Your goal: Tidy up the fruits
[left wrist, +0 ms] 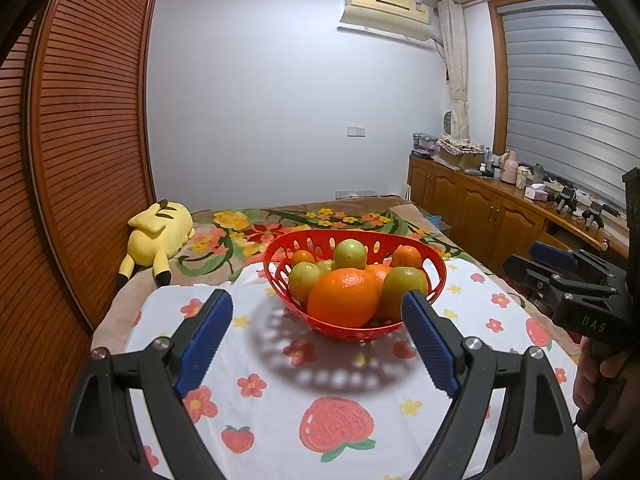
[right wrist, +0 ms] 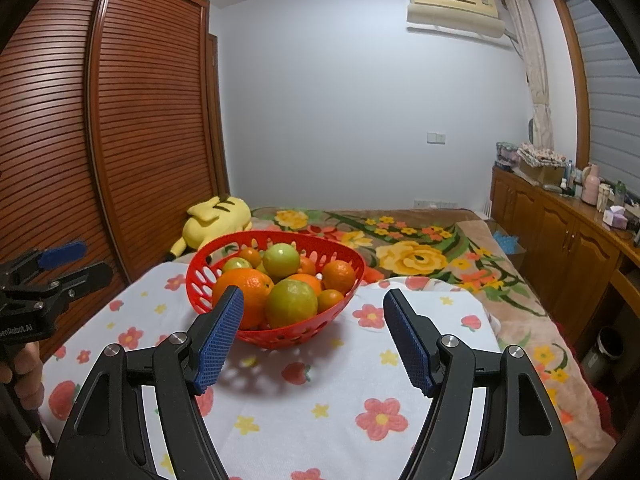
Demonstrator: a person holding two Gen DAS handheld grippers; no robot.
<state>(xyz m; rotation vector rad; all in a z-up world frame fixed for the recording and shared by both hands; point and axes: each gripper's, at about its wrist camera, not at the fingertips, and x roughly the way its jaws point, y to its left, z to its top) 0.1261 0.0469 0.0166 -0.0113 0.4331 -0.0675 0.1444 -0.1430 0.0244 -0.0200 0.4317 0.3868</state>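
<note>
A red perforated basket [left wrist: 436, 280] stands on a white flower-print cloth [left wrist: 280, 412] on the bed; it also shows in the right wrist view [right wrist: 200, 280]. It holds a large orange [left wrist: 343, 297], several green fruits [left wrist: 402, 286] and small oranges [left wrist: 406, 257]. My left gripper [left wrist: 318, 304] is open and empty, just short of the basket. My right gripper [right wrist: 314, 304] is open and empty, near the basket's right side. Each gripper shows at the edge of the other's view: the right gripper [left wrist: 536, 262] and the left gripper [right wrist: 76, 260].
A yellow plush toy [left wrist: 158, 236] lies at the back left by the wooden louvred wardrobe [left wrist: 80, 140]. A floral blanket [right wrist: 420, 256] covers the bed behind. A wooden cabinet [right wrist: 560, 240] with bottles runs along the right wall.
</note>
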